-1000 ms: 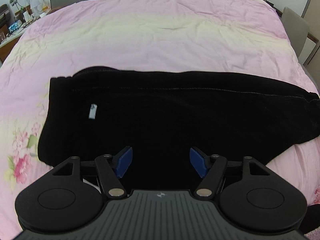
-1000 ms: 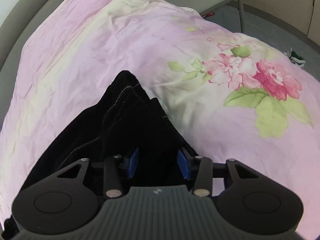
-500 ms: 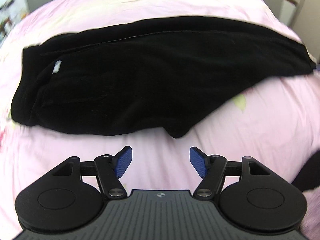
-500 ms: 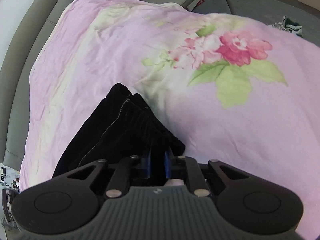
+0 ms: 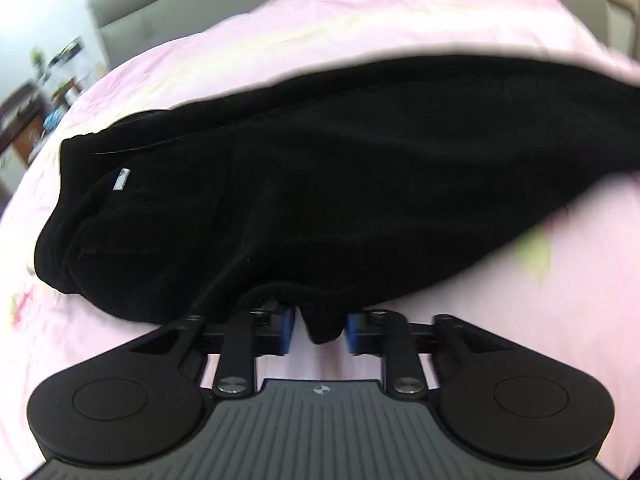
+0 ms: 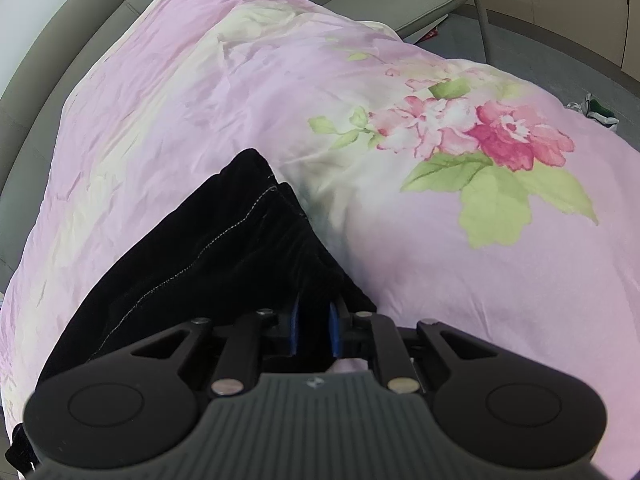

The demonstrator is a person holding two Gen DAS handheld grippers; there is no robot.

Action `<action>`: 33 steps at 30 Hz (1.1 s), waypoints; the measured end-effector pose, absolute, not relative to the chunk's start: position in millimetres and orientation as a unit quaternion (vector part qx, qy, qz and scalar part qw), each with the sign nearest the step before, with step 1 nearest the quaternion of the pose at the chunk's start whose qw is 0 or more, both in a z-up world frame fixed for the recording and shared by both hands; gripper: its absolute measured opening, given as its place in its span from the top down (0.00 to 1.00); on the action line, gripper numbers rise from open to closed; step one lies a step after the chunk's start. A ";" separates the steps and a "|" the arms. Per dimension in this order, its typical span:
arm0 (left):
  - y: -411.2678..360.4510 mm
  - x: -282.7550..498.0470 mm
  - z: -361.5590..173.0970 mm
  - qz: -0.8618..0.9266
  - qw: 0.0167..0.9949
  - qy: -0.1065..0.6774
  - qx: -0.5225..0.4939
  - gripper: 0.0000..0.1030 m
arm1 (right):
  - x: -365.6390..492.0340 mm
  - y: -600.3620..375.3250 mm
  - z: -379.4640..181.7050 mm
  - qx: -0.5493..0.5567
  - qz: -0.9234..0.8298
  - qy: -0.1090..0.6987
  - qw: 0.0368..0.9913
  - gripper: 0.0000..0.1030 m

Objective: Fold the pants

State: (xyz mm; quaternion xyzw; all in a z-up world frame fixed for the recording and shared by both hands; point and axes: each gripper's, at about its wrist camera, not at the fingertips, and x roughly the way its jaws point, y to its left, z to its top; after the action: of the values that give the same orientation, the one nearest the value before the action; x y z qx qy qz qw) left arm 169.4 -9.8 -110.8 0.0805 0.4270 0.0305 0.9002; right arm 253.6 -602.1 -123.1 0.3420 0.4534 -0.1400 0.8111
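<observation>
The left hand-held gripper (image 5: 318, 328), apart from the cloth 0.5 s ago, now has its blue pads narrowed around the pants' (image 5: 320, 184) lower point at frame bottom centre. The right hand-held gripper (image 6: 314, 330) stays clamped on the leg end. The pants lie across the pink bed (image 6: 400, 260).

Pants (image 5: 340, 184) spread across bed (image 5: 360, 20), waistband end left, legs right. Left hand-held gripper (image 5: 319, 329) at near edge, fabric between fingers. Right hand-held gripper (image 6: 314, 330) on leg end.
</observation>
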 end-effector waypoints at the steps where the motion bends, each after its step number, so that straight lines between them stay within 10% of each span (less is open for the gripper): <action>1: -3.6 173.1 -98.0 0.032 0.908 0.414 0.056 0.84 | 255.0 -602.5 -121.4 0.340 -0.139 0.456 0.810 0.90; 8: 31.5 189.1 -9.6 0.045 0.903 0.426 -0.045 0.91 | 261.3 -597.2 -111.5 0.310 -0.137 0.480 0.809 0.88; 23: 50.6 197.7 -124.2 0.047 0.803 0.592 -0.056 0.88 | 269.1 -590.8 -109.3 0.254 -0.136 0.495 0.820 0.91; 25: 55.6 194.4 -120.3 0.029 0.791 0.608 -0.055 0.76 | 268.6 -587.3 -104.3 0.237 -0.140 0.497 0.823 0.87; 27: 67.3 188.3 -117.9 0.038 0.777 0.627 -0.038 0.77 | 266.9 -580.1 -96.8 0.189 -0.160 0.501 0.829 0.57; 33: 139.3 172.8 -72.5 0.038 0.828 0.552 -0.086 0.69 | 258.1 -554.2 -76.2 0.139 -0.136 0.492 0.849 0.55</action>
State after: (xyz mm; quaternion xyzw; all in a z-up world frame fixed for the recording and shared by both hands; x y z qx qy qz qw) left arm 172.8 139.3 -72.5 -0.0858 0.5522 0.0384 0.8284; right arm 258.1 -554.2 -76.2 0.1393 0.4916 -0.1364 0.8487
